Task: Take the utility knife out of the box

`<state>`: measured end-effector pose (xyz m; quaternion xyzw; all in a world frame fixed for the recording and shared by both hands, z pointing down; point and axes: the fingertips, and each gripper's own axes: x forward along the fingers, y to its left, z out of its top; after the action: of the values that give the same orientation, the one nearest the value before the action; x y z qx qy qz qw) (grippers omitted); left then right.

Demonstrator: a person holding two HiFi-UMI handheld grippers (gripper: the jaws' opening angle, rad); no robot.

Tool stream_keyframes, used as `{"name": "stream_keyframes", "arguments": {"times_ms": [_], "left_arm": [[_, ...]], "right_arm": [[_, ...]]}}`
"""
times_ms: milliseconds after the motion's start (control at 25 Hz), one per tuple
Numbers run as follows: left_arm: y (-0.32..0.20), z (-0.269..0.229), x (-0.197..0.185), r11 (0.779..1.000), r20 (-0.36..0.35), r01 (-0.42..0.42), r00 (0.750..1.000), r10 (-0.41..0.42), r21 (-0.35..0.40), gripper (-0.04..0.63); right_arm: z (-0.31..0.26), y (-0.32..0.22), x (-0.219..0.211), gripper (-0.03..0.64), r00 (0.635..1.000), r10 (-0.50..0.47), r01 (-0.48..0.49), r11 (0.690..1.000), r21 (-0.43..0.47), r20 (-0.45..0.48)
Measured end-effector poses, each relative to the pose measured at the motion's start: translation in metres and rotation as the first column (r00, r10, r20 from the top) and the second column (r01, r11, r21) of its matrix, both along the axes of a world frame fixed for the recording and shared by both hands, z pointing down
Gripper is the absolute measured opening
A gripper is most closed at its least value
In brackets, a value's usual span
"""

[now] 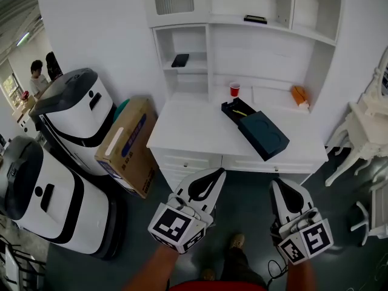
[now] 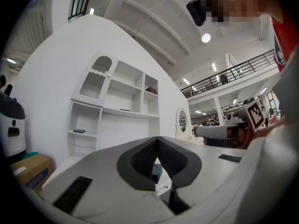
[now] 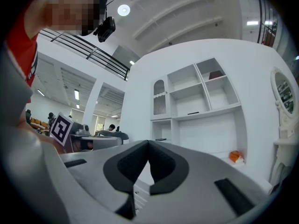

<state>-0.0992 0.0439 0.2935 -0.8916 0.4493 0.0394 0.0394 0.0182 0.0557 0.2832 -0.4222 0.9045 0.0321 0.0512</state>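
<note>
A dark blue box (image 1: 233, 108) lies open on the white desk (image 1: 188, 129), its lid (image 1: 264, 136) lying beside it. A thin yellowish thing, likely the utility knife (image 1: 241, 112), shows inside the box. My left gripper (image 1: 217, 173) and right gripper (image 1: 278, 183) are both shut and empty. They are held in front of the desk's drawers, short of the box. In the left gripper view the closed jaws meet at the left gripper (image 2: 156, 138), with a bit of the dark box (image 2: 156, 171) below. The right gripper (image 3: 148, 142) points at the shelves.
A red cup (image 1: 234, 89) and an orange object (image 1: 299, 96) stand at the back of the desk. A cardboard box (image 1: 127, 147) and two white machines (image 1: 76, 117) stand on the floor to the left. A white chair (image 1: 364, 135) is at the right.
</note>
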Motion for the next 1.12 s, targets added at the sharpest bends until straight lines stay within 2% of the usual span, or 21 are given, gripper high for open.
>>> {"name": "stream_keyframes", "arguments": {"times_ms": [280,600,920,1120], "left_arm": [[-0.089,0.003,0.005,0.999,-0.001,0.035,0.999,-0.035,0.0,0.008],[-0.189,0.002,0.022,0.997,0.015,0.083,0.996,-0.083,0.001,0.008],[-0.252,0.0,0.029,0.993,0.011,0.122,0.993,-0.122,-0.01,0.008],[-0.283,0.009,0.029,0.992,0.06,0.122,0.991,-0.12,-0.025,0.008]], "right_arm": [[0.0,-0.095,0.004,0.003,0.999,-0.031,0.031,1.0,0.001,0.011],[-0.003,-0.193,0.015,0.003,0.996,-0.091,0.091,0.996,0.01,-0.025],[-0.009,-0.258,0.029,0.003,0.993,-0.118,0.118,0.993,0.002,-0.031],[-0.003,-0.285,0.033,0.003,0.993,-0.109,0.108,0.994,-0.021,-0.035]]}}
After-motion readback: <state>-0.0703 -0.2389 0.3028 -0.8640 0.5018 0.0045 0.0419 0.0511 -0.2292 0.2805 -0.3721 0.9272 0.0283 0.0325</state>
